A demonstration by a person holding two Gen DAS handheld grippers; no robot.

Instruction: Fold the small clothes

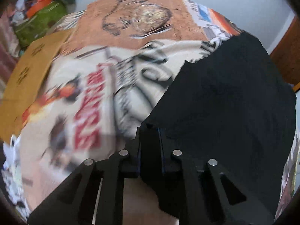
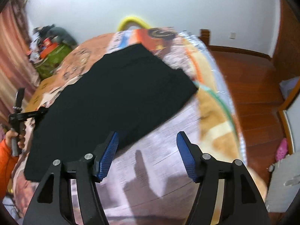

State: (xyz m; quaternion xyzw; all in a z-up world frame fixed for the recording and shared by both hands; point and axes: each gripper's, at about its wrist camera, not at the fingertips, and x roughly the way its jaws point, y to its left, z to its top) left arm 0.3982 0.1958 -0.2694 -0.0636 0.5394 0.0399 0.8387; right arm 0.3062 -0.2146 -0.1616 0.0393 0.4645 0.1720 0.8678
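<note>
Black garment [image 2: 112, 97] lies spread flat on a bed's printed blanket [image 2: 153, 161]. Nearest the lens, the left gripper [image 1: 150, 131] has its fingers pinched onto the cloth's near corner, while the right gripper [image 2: 147, 150] hangs with blue fingers [image 2: 106, 157] apart, gripping nothing (just beside the garment's edge). Beyond: wooden floor [image 2: 249, 86].

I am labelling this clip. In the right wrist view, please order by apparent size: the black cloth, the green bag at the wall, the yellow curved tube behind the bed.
1. The flat black cloth, by far the largest.
2. The green bag by the far wall.
3. The yellow curved tube, partly hidden behind the bed.
The bag and tube are far from the camera, so only their apparent size is ranked.
</note>
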